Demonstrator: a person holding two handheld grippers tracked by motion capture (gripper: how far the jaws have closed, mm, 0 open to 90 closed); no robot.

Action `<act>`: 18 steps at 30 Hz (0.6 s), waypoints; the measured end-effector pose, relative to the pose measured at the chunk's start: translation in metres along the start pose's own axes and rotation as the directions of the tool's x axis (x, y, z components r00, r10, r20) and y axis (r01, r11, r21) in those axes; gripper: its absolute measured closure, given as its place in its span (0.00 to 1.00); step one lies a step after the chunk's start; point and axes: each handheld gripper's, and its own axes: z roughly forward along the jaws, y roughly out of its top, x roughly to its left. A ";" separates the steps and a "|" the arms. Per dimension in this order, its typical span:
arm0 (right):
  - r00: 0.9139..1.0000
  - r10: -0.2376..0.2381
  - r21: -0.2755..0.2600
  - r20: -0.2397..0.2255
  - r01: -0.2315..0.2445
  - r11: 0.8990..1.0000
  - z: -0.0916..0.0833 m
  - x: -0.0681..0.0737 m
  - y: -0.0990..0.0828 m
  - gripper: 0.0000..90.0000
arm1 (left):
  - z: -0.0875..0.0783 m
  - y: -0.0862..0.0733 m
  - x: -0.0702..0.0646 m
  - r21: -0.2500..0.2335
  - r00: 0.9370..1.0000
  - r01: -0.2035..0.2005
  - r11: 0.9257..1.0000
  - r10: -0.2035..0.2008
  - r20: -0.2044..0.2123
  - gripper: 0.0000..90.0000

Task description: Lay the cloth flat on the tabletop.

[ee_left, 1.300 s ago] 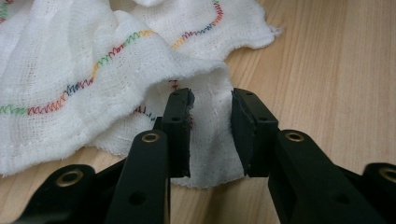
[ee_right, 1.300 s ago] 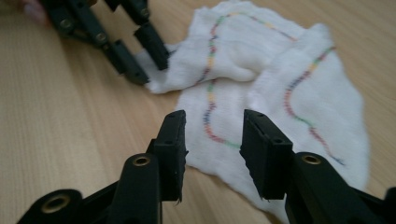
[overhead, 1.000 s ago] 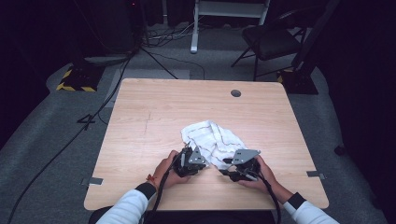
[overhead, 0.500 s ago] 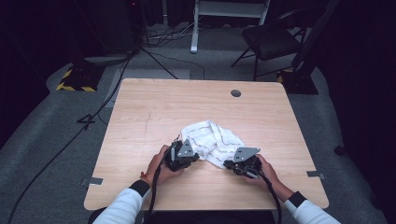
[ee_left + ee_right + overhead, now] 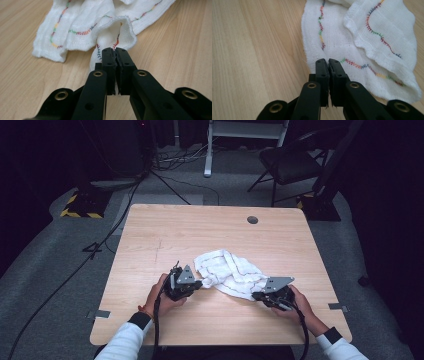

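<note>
High view: a light wooden table [image 5: 150, 240] is shown from above, with a crumpled white cloth [image 5: 230, 270] lying on its near half, slightly right of centre. At the left, the left gripper [image 5: 199, 284] is held in the person's left hand [image 5: 159, 296] and is applied to the cloth's near-left corner; in the left gripper view its jaws are seen pressed together on a bunched fold of the cloth [image 5: 82, 27], whose hem is stitched in coloured thread. Bare tabletop is left open to the left of this gripper as far as the table's left edge. Toward the back, a round grommet hole [image 5: 252, 220] is set near the far edge, well apart from the cloth. At the right, the right gripper [image 5: 255, 296] is held in the right hand [image 5: 295, 302] at the cloth's near-right corner. Its jaws have just been closing, and in the right gripper view they are seen shut on the cloth's [image 5: 362, 37] near edge. Open wood remains to the right and along the near edge. Beyond the table, cables [image 5: 100, 245] are trailed over grey floor at the left, and a dark chair [image 5: 295, 162] is placed at the far right.
</note>
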 end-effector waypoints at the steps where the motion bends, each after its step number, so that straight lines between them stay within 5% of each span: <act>1: 1.000 -0.001 -0.001 -0.001 0.001 1.000 -0.003 0.000 -0.002 0.97 | -0.002 -0.001 0.000 0.002 1.000 0.003 1.000 -0.003 -0.002 0.96; 9: 1.000 0.019 0.004 0.001 -0.019 1.000 -0.022 -0.002 -0.019 0.97 | -0.007 -0.010 -0.003 0.029 0.998 0.044 0.999 -0.045 0.038 0.96; 18: 0.999 0.039 0.001 -0.035 -0.039 0.999 -0.040 0.007 -0.038 0.97 | -0.009 -0.021 -0.030 0.095 0.990 0.039 0.995 -0.051 0.128 0.96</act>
